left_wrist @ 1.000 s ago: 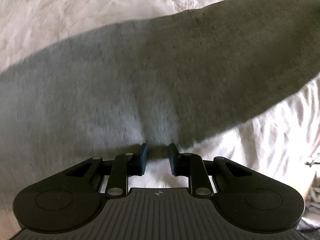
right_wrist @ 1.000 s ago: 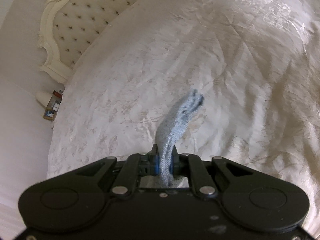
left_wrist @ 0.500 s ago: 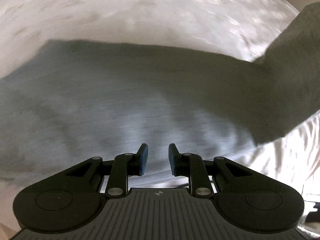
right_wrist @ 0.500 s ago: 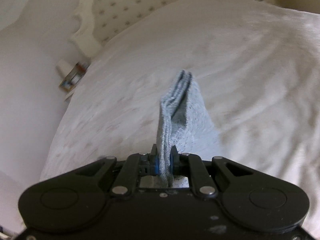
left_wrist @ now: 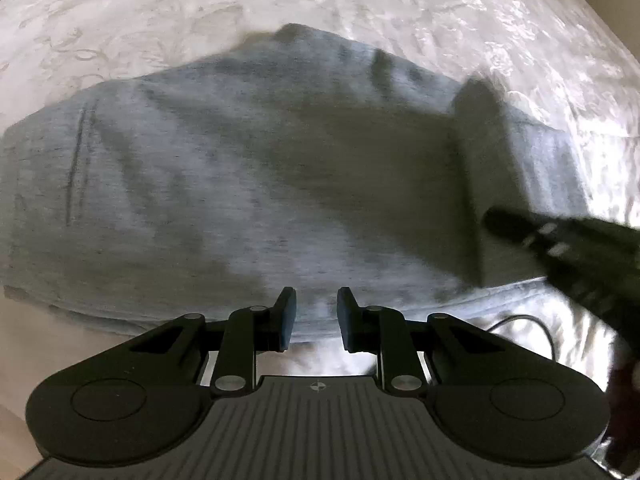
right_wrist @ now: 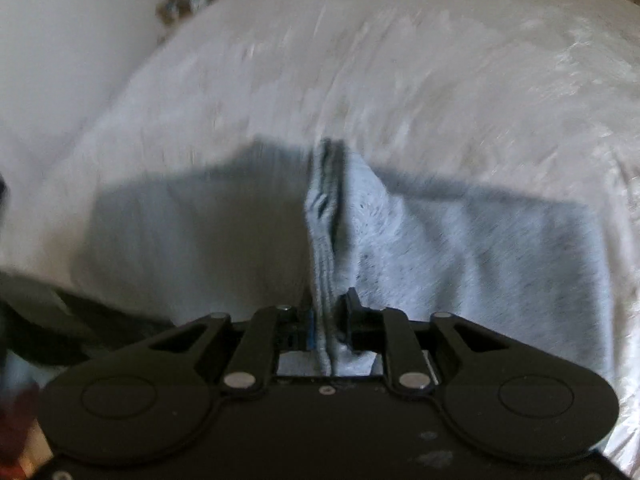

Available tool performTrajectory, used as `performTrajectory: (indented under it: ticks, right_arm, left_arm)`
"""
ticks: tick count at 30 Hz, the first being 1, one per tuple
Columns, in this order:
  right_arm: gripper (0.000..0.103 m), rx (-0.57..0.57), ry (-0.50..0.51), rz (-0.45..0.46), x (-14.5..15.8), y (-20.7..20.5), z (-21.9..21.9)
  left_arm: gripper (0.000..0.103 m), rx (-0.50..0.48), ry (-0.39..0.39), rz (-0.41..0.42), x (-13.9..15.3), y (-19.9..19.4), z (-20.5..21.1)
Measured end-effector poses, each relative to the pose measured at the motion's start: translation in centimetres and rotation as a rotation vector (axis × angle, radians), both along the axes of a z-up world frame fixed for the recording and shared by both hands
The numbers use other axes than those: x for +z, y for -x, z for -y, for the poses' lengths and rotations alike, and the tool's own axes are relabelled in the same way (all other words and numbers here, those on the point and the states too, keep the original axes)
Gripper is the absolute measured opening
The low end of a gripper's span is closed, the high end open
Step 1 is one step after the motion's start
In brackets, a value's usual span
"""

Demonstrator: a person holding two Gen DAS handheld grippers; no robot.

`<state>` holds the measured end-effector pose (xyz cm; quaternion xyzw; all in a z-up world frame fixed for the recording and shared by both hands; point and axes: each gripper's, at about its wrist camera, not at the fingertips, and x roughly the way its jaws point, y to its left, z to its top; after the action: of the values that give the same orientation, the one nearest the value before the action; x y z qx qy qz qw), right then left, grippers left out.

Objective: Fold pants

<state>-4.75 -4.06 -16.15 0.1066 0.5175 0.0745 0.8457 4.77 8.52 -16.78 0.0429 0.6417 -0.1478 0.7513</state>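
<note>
- Folding looks well along to us: the grey pants lie doubled into a broad slab on the white bedspread
- Our left gripper hovers at the pants' near edge, jaws slightly apart, empty
- Our right gripper is opening around a bunched pants end; smoothing remains, and a black cable trails beside the pants

Home bedroom: wide bed under a cream patterned bedspread, white wall past its far edge, blurred clutter at the far corner.
</note>
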Motion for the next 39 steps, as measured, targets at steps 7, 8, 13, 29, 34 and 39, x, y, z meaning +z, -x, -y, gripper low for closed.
performTrajectory:
  ticks: [7, 8, 13, 29, 34, 39]
  right_arm:
    - [0.03, 0.037, -0.051, 0.01, 0.8, 1.1, -1.7]
    - [0.03, 0.024, -0.061, 0.019, 1.3, 1.4, -1.2]
    - [0.03, -0.094, -0.059, 0.029, 2.1, 2.5, 2.1]
    - [0.007, -0.394, 0.02, -0.172, -5.0, 1.5, 17.1]
    - [0.007, -0.356, 0.007, -0.161, -5.7, 1.9, 17.6]
    - [0.007, -0.347, -0.022, -0.153, -6.7, 1.8, 18.5]
  left_arm:
    - [0.022, 0.001, 0.025, 0.033, 0.5, -1.2, -1.2]
    - [0.022, -0.003, 0.033, 0.04, 0.7, -1.4, -0.9]
    - [0.022, -0.031, 0.065, 0.053, 0.8, -2.0, 1.8]
    - [0.032, 0.011, -0.079, -0.048, -4.3, -0.4, 7.2]
    - [0.032, 0.078, -0.105, -0.032, -3.5, 0.2, 5.8]
    - [0.031, 0.171, -0.056, -0.025, -2.9, 2.1, 2.3]
